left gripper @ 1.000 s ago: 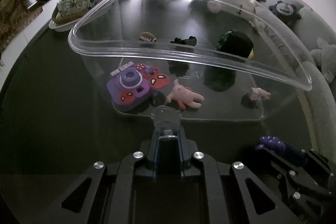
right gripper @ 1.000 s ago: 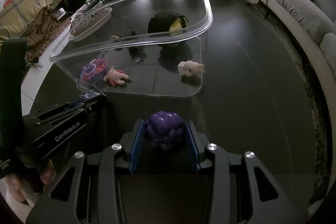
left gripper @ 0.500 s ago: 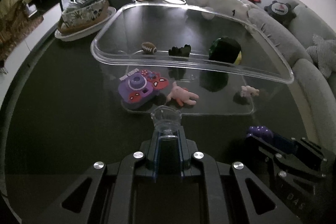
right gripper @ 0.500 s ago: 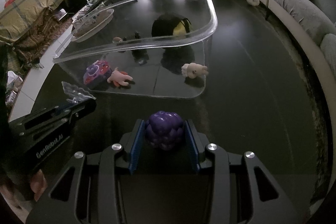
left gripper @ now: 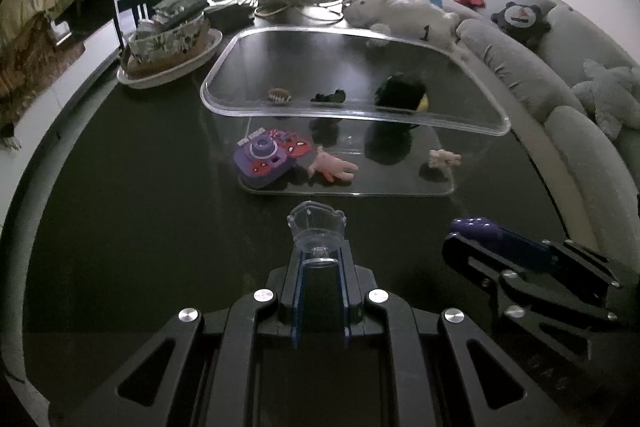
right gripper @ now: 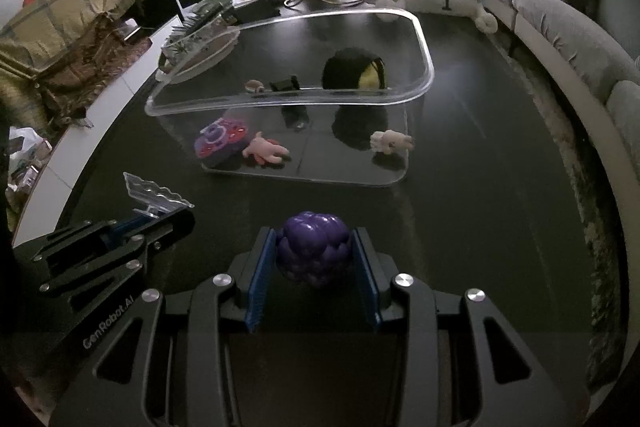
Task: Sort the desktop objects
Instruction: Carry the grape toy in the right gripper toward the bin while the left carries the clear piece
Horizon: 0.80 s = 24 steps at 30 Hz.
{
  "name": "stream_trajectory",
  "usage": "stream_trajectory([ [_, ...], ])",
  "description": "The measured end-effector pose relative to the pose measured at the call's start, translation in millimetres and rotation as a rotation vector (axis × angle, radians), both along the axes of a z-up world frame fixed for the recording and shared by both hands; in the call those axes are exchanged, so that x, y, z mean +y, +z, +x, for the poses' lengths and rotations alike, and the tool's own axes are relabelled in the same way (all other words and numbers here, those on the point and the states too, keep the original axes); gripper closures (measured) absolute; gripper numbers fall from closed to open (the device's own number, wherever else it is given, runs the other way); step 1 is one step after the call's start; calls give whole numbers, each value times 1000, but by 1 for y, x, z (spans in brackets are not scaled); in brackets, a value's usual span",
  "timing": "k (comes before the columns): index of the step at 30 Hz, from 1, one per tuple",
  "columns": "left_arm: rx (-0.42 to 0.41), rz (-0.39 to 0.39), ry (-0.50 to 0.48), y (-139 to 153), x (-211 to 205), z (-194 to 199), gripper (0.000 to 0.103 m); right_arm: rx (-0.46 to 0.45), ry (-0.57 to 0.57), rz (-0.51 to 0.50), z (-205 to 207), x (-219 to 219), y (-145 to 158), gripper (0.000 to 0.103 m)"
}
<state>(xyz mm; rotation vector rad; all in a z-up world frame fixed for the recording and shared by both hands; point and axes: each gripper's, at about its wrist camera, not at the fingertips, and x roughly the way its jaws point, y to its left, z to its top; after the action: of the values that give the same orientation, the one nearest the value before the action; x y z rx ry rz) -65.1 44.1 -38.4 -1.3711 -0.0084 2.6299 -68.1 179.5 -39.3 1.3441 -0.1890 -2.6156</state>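
Carry stage noted. Left gripper (left gripper: 318, 259) clamped on clear scalloped piece (left gripper: 316, 225); right gripper (right gripper: 314, 259) clamped on purple berry toy (right gripper: 313, 253). Both short of clear bin (left gripper: 400, 123). Next: over rim, then release inside.

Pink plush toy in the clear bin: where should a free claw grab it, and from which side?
Grip the pink plush toy across its torso, coming straight down through the clear bin's open top. It lies flat with limbs splayed, and the purple toy camera crowds one side.
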Motion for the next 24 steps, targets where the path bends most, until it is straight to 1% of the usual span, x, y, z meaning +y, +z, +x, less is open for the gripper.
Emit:
stream_trajectory([
  [8,49,5,-6,24,1,25,90,58,15,7,20,-8,24,67],
  [15,104,2,9,47,-2,45,90,109,22,12,39,-14,45,67],
  [24,155,-17,18,68,0,53,90,161,17,32,48,-15,67,67],
])
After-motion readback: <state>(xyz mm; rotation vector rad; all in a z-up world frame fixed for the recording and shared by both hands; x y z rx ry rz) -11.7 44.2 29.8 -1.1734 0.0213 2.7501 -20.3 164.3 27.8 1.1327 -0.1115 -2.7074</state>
